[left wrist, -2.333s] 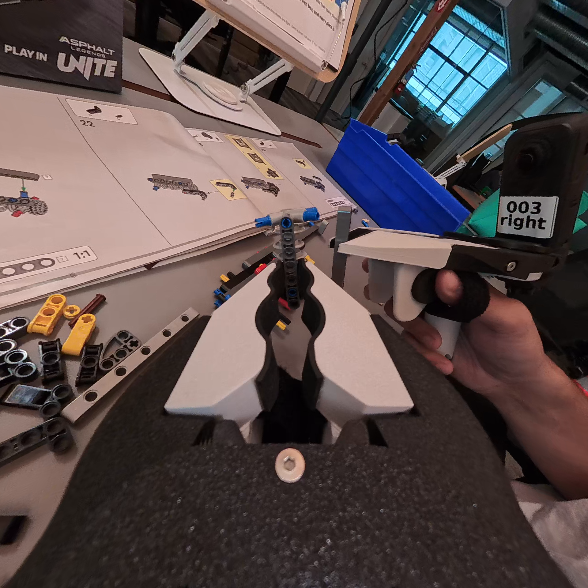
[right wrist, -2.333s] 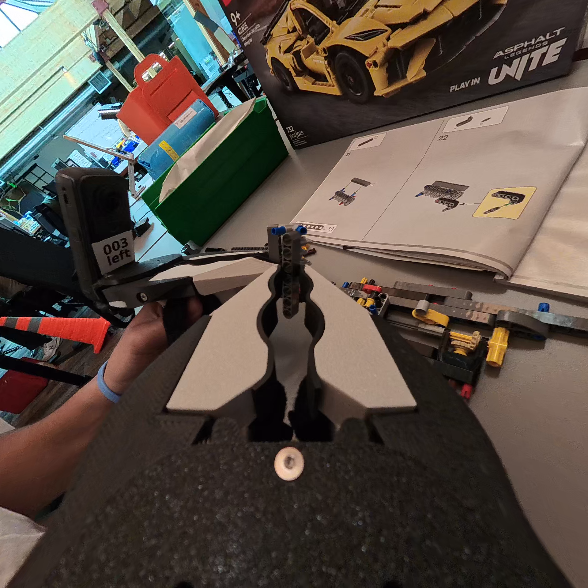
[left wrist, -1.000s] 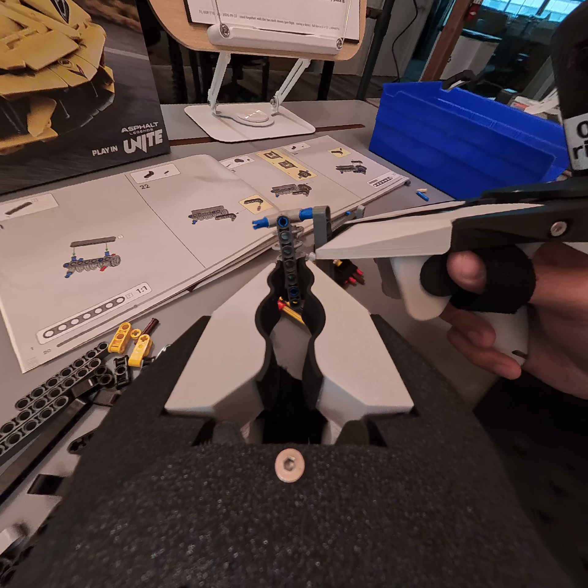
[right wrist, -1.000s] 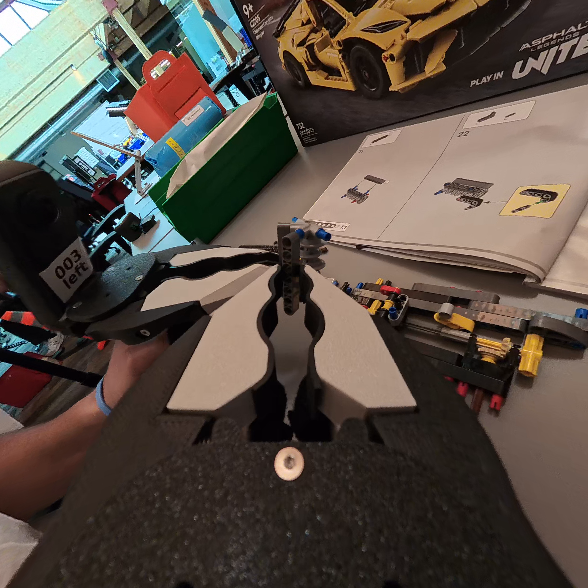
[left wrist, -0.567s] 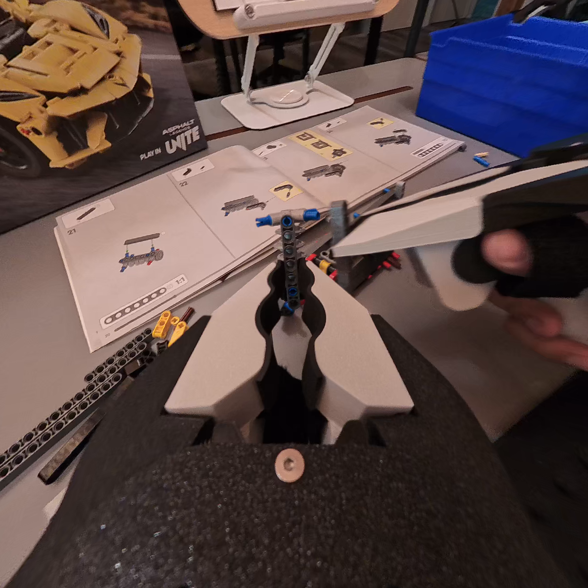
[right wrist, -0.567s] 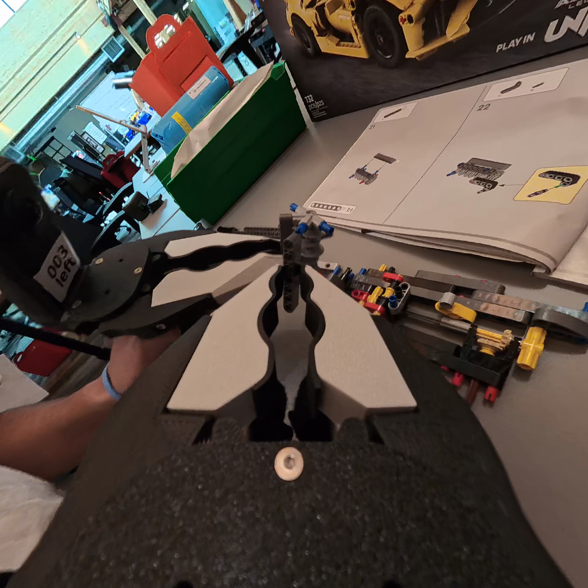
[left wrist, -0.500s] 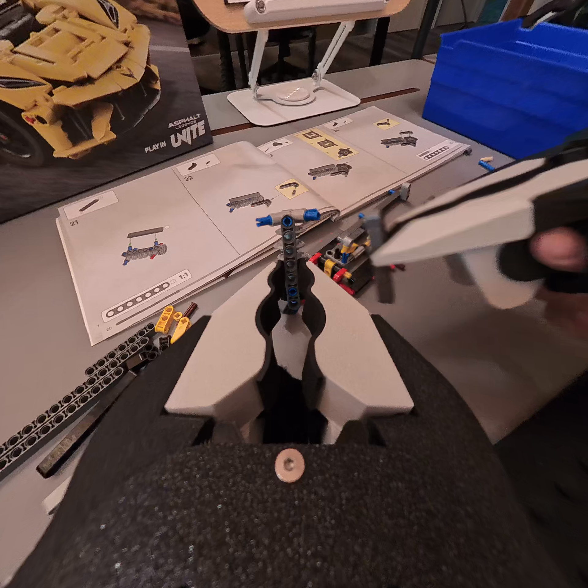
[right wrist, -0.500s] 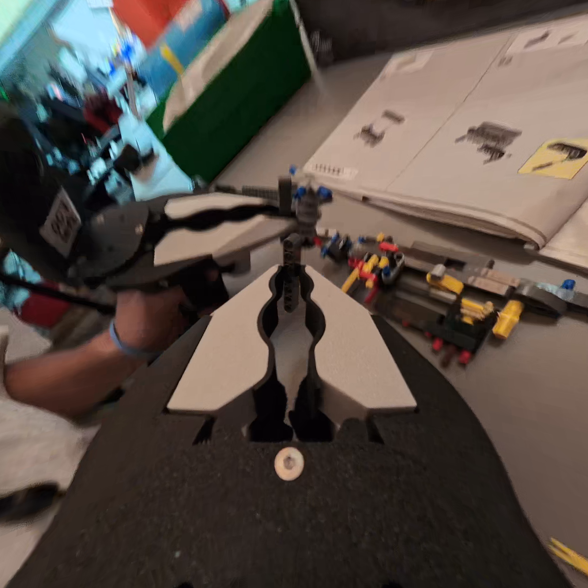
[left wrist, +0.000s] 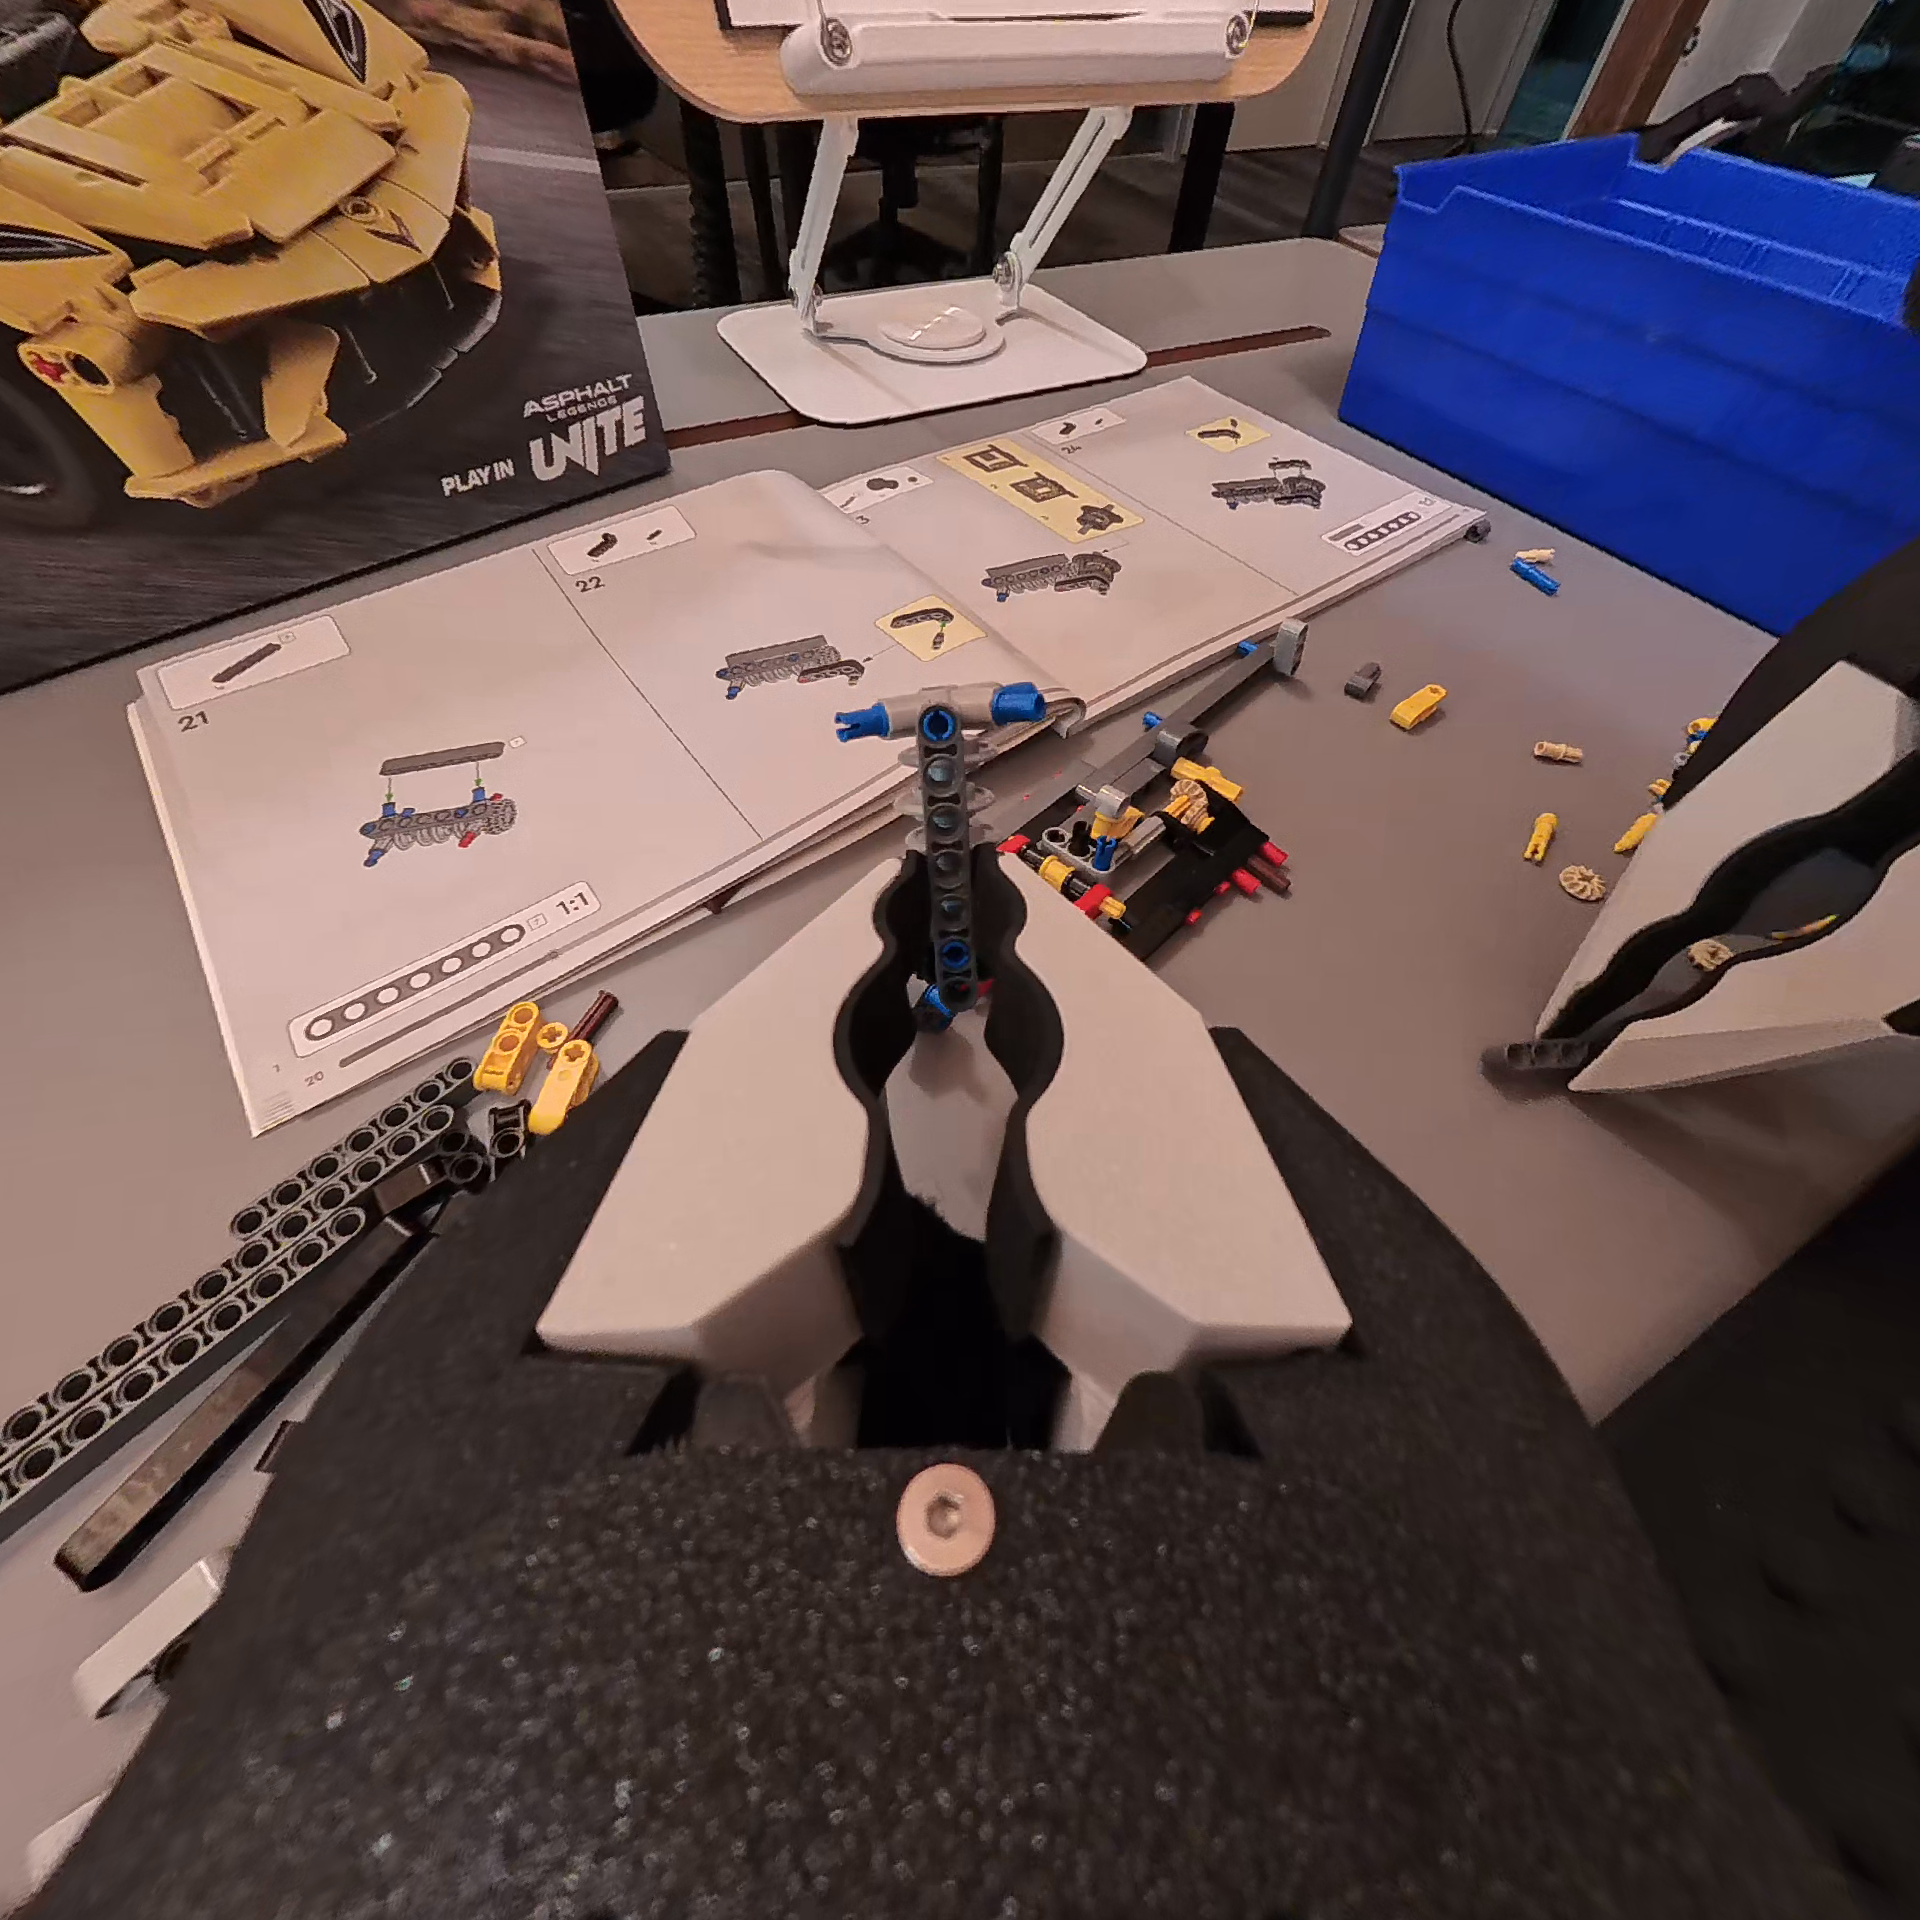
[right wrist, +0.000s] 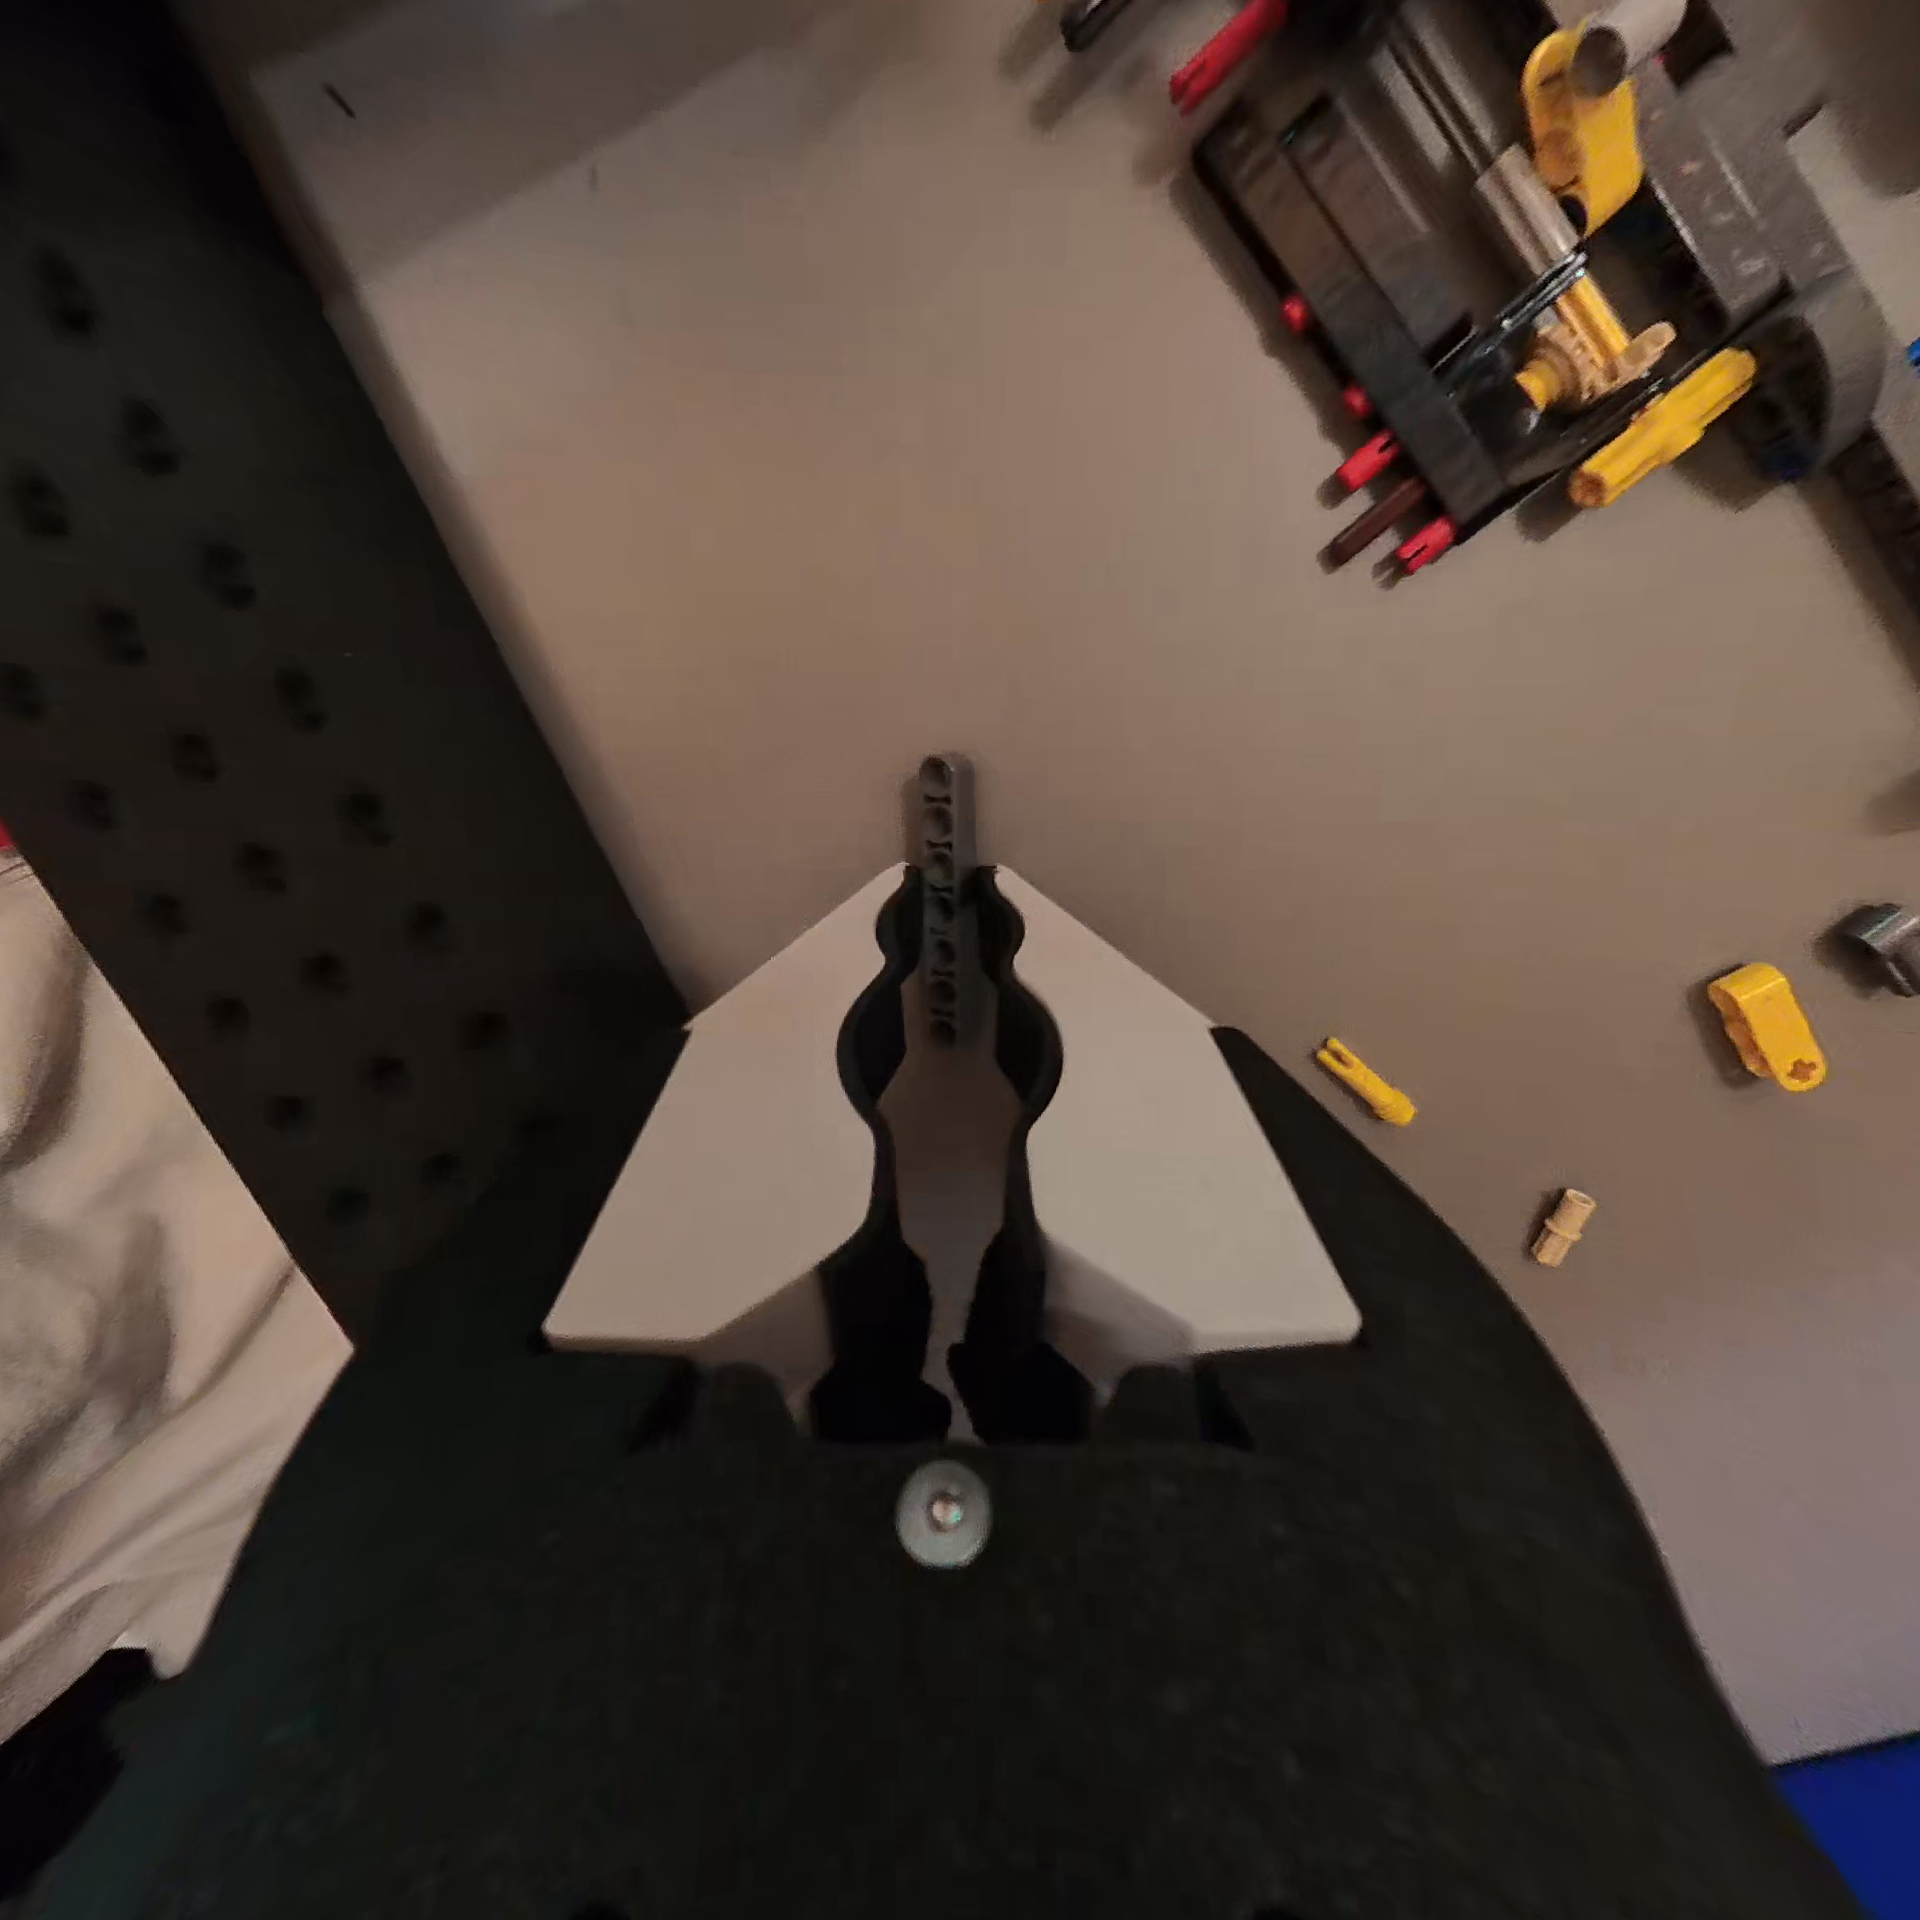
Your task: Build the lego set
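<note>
My left gripper (left wrist: 948,883) is shut on a small lego assembly (left wrist: 940,821): an upright dark grey beam with blue pins and a grey cross piece on top. It is held above the grey table. My right gripper (right wrist: 943,878) is shut on a dark grey holed beam (right wrist: 943,831) and points down at the table. In the left wrist view the right gripper (left wrist: 1548,1065) is low at the right, apart from the assembly, with the beam tip (left wrist: 1515,1058) sticking out. A partly built black and yellow chassis (left wrist: 1153,842) lies on the table (right wrist: 1558,291).
An open instruction booklet (left wrist: 623,748), the set's box (left wrist: 260,260) and a blue bin (left wrist: 1662,343) stand behind. Black beams (left wrist: 260,1247) and yellow connectors (left wrist: 530,1060) lie left. Small loose pieces (right wrist: 1766,1039) lie right. A black perforated surface (right wrist: 208,727) is at the right wrist view's left. The left gripper's tips are roughly 20 cm from the right gripper's.
My right gripper has pulled its beam away from the assembly in my left gripper and swung down and to the right over the table. My left gripper still holds the assembly.
</note>
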The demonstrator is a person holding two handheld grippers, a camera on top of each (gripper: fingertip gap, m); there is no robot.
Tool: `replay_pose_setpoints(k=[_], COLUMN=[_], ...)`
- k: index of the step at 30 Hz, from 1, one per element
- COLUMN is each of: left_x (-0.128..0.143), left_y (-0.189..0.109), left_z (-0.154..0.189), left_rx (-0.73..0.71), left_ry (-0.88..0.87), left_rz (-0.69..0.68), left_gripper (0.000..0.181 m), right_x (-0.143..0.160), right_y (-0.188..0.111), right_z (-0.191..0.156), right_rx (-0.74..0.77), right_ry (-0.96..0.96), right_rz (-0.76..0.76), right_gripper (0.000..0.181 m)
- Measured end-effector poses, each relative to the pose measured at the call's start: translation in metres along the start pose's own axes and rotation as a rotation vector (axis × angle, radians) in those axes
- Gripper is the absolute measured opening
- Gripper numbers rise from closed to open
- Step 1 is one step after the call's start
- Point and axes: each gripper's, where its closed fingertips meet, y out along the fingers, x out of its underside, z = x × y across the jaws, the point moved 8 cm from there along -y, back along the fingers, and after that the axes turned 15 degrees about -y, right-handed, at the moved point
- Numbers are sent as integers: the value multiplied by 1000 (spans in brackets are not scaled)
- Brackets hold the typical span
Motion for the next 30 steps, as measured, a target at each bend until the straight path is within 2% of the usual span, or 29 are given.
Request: replay_pose_setpoints(k=[6,10,19,24,26,30], left_x=[0,-1,0,-1,-1,-1], left_y=[0,0,0,0,0,-1], left_z=[0,0,-1,-1,-1,-1], left_rx=[12,24,55,59,55,50], left_ry=[-7,-19,-37,-41,-40,-35], left_rz=[0,1,-3,0,2,5], left_gripper=[7,7,7,7,7,7], right_x=[-8,-15,-8,-6,-6,-1], right_y=[-3,-4,1,3,-1,-11], right_z=[-5,-9,1,2,0,-4], right_rx=[100,142,31,39,157,565], right_ry=[-73,-108,21,13,-68,-376], right_rz=[-17,24,110,105,50,-197], right_gripper=[17,16,14,8,8,7])
